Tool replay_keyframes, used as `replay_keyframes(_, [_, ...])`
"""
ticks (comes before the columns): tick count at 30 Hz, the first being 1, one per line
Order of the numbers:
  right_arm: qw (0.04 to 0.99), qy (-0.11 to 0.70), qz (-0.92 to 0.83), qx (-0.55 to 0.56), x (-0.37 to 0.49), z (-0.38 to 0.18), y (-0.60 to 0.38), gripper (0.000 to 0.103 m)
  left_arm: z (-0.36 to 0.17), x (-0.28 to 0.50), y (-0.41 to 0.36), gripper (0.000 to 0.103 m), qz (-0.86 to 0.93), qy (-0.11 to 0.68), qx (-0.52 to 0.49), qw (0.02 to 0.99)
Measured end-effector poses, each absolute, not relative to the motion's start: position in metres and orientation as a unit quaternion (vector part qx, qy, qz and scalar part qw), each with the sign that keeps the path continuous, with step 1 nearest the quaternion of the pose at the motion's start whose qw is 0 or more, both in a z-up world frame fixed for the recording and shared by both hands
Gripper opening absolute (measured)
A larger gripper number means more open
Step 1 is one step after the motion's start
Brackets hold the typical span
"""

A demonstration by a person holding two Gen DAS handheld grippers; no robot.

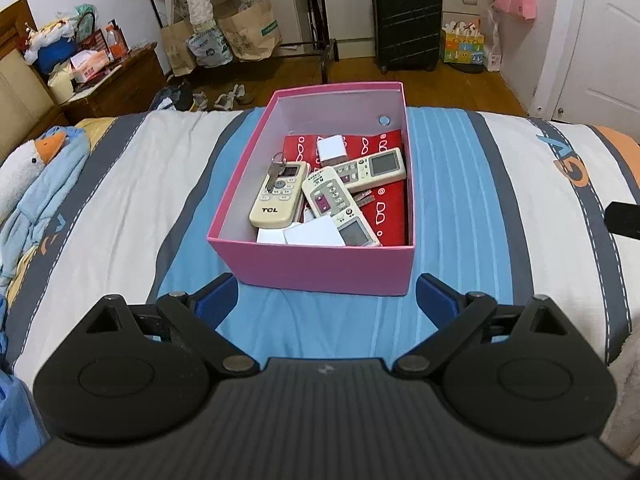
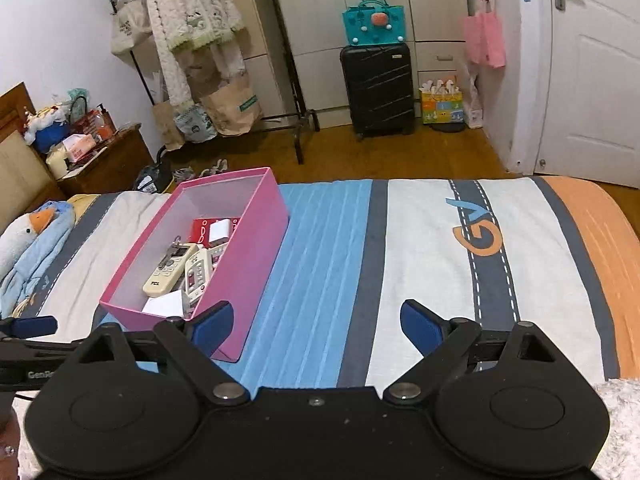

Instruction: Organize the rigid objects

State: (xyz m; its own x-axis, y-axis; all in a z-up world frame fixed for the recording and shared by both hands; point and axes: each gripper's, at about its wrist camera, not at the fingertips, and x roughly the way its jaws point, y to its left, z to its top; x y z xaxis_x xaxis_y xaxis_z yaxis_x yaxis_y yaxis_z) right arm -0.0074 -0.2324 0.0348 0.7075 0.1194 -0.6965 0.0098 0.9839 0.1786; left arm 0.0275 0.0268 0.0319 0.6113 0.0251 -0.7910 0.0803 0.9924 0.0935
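Note:
A pink box (image 1: pixel 320 268) stands on the striped bedspread, also in the right wrist view (image 2: pixel 256 248). It holds a cream TCL remote (image 1: pixel 278 198) with keys (image 1: pixel 276 170) on it, a second remote (image 1: pixel 340 206), a third remote (image 1: pixel 370 168), a white adapter (image 1: pixel 331 149), white cards (image 1: pixel 312 236) and a red packet (image 1: pixel 390 208). My left gripper (image 1: pixel 325 300) is open and empty just short of the box's near wall. My right gripper (image 2: pixel 316 326) is open and empty over the blue stripes, its left finger (image 2: pixel 212 326) beside the box's near corner.
A plush goose in blue cloth (image 1: pixel 36 168) lies on the bed at left. Beyond the bed's far edge are a cluttered wooden nightstand (image 1: pixel 116 80), a clothes rack with bags (image 2: pixel 208 92), a black suitcase (image 2: pixel 378 88) and a white door (image 2: pixel 584 80).

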Motion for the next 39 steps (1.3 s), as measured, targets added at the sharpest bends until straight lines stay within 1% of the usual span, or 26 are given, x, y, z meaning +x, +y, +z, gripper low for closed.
replay_keyframes(6, [0.930,0.364,0.014,0.055,-0.013,0.039,-0.227,0.093,0.026,0.031,0.023,0.097,-0.007,0.452,0.061,0.890])
replay_keyframes(17, [0.915,0.400,-0.005,0.046,-0.012,0.034,-0.225,0.093,0.026,0.031,0.021,0.097,-0.017,0.460,0.051,0.886])
replay_keyframes(25, [0.914,0.404,-0.008,0.030,-0.016,0.035,-0.215,0.093,0.026,0.030,0.022,0.097,-0.017,0.461,0.050,0.886])
replay_keyframes(39, [0.922,0.387,-0.025,-0.005,-0.028,0.038,-0.195,0.093,0.025,0.017,0.023,0.097,-0.021,0.438,0.064,0.896])
